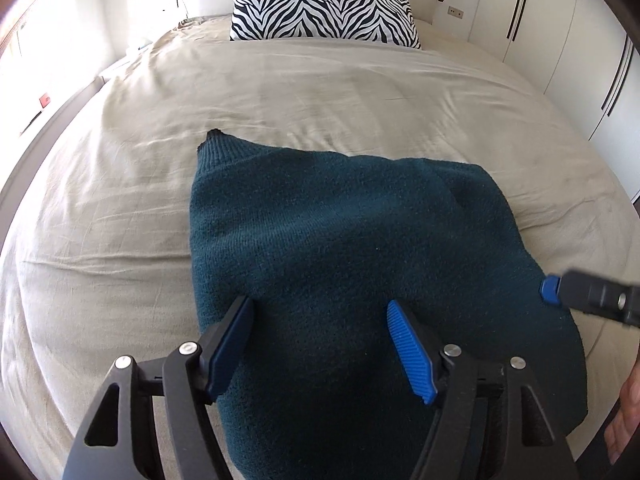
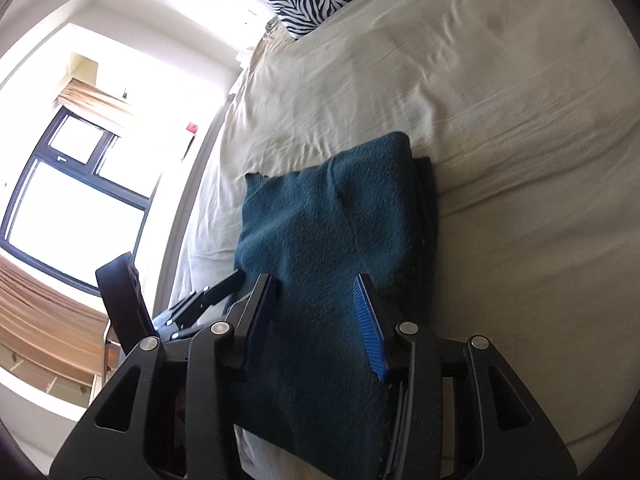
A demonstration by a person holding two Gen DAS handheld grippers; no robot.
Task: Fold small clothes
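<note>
A dark teal knit sweater [image 1: 340,232] lies folded on the beige bed; it also shows in the right wrist view [image 2: 332,232], with stacked layers along its right edge. My left gripper [image 1: 320,304] is open, its fingers spread just above the sweater's near end. My right gripper [image 2: 316,280] is open too, over the sweater's near right part. One blue-padded fingertip of the right gripper [image 1: 550,290] shows at the sweater's right edge in the left wrist view. The left gripper [image 2: 224,284] shows at the sweater's left edge in the right wrist view.
The beige bedsheet [image 1: 320,92] stretches around the sweater. A zebra-print pillow [image 1: 324,10] lies at the head of the bed, with white bedding behind it. White wardrobe doors [image 1: 560,32] stand at the right. A window [image 2: 76,200] is at the bed's left.
</note>
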